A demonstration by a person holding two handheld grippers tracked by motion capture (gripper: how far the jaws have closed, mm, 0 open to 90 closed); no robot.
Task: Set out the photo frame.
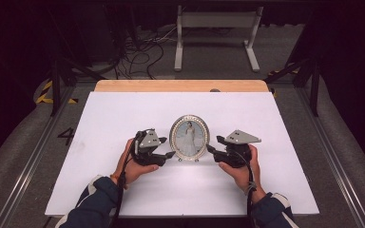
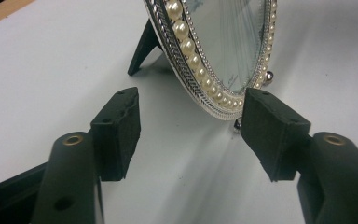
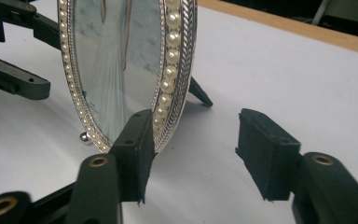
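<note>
**Ana:** Frame first, from the high view: the oval picture frame (image 1: 189, 137) stands upright near the middle of the table (image 1: 123, 114), leaning on its rear stand. The left claw (image 1: 167, 156) sits just beside its left edge, the right claw (image 1: 211, 150) just beside its right edge.

**Ben:** And from the left gripper view?

**Ana:** The left claw (image 2: 186, 135) stands apart, with the frame's lower pearl rim (image 2: 200, 79) between the jaws. The far pad looks at or very near the rim; the near one is clear of it, so nothing is clamped. The black stand (image 2: 142, 49) is planted behind the frame.

**Ben:** Right gripper view?

**Ana:** Same picture mirrored: the right claw (image 3: 193, 135) is spread, one pad overlapping the frame's (image 3: 121, 70) front rim, the other well off behind it. No grip there either.

**Ben:** So the frame looks freshly set down?

**Ana:** That's my reading. To finish well, I'd draw both claws straight outward from the frame, level, together, without brushing the rim or stand, or it may tip.
</note>
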